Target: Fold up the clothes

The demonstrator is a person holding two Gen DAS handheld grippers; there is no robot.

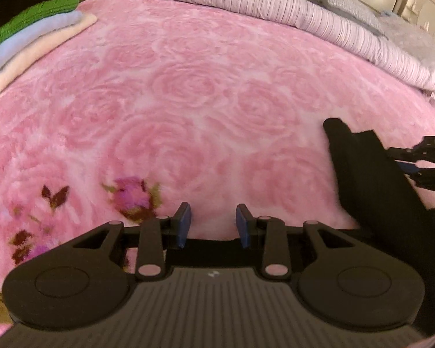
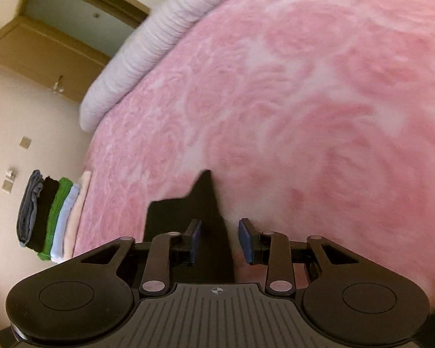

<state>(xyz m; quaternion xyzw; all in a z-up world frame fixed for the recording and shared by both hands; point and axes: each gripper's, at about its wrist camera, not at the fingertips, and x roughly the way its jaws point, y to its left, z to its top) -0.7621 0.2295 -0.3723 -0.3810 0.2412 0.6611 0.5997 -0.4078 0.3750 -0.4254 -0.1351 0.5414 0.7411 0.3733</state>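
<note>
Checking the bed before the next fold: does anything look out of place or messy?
Only the black garment between the right tongs lies loose on the pink blanket; the folded stack looks tidy.

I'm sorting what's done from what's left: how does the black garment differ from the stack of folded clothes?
The black garment is a single dark piece lying loose with an uneven edge; the stack of folded clothes holds several colours, squared and layered. The garment lies between the right gripper's fingers; the stack sits apart at the bed's far edge. Both rest on the pink blanket.
</note>
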